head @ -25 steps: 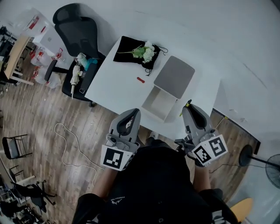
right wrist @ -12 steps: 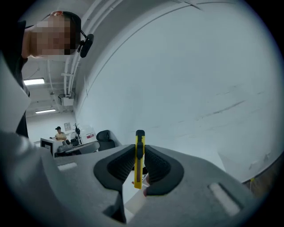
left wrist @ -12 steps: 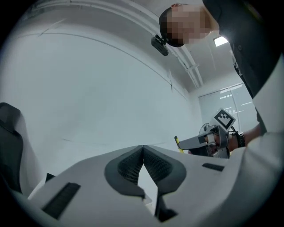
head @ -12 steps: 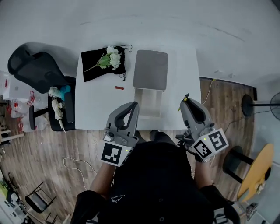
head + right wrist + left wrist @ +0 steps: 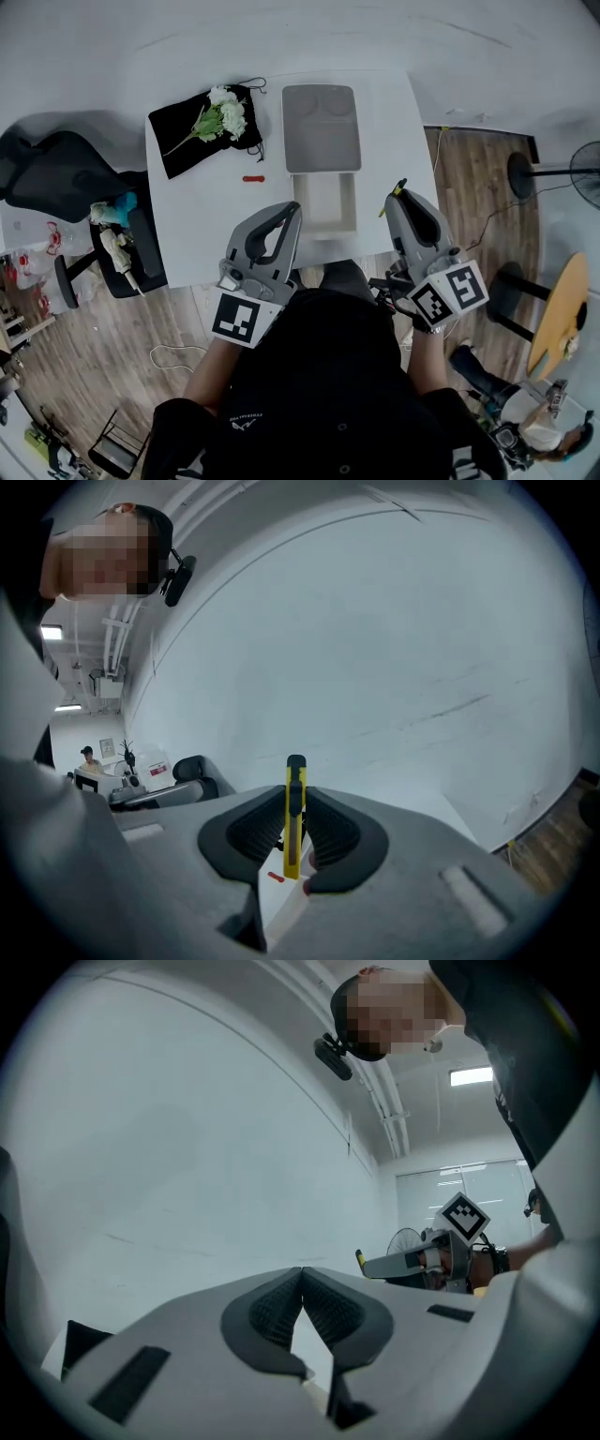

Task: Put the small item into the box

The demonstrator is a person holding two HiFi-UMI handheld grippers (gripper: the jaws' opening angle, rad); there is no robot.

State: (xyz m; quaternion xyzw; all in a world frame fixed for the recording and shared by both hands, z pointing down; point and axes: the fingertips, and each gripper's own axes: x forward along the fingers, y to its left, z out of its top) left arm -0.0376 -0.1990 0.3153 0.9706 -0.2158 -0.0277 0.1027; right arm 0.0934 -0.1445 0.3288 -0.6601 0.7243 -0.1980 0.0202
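A white table (image 5: 202, 220) holds an open white box (image 5: 326, 204) with its grey lid (image 5: 321, 127) laid back behind it. A small red item (image 5: 253, 178) lies left of the box. My left gripper (image 5: 292, 208) hovers over the table's near edge beside the box, shut with nothing in it; its jaws meet in the left gripper view (image 5: 302, 1277). My right gripper (image 5: 397, 191) is held right of the box, shut on a yellow utility knife (image 5: 294, 822) that stands upright between the pads. The knife's tip (image 5: 402, 185) pokes out forward.
A black cloth (image 5: 178, 131) with white flowers (image 5: 223, 112) lies at the table's far left. A black office chair (image 5: 56, 178) with clutter stands left of the table. A fan (image 5: 586, 164) and a yellow round table (image 5: 558, 319) stand on the wooden floor to the right.
The head view has swung round, so the table now sits squarely ahead. Both grippers have kept their places at the near edge, the right one still gripping the knife.
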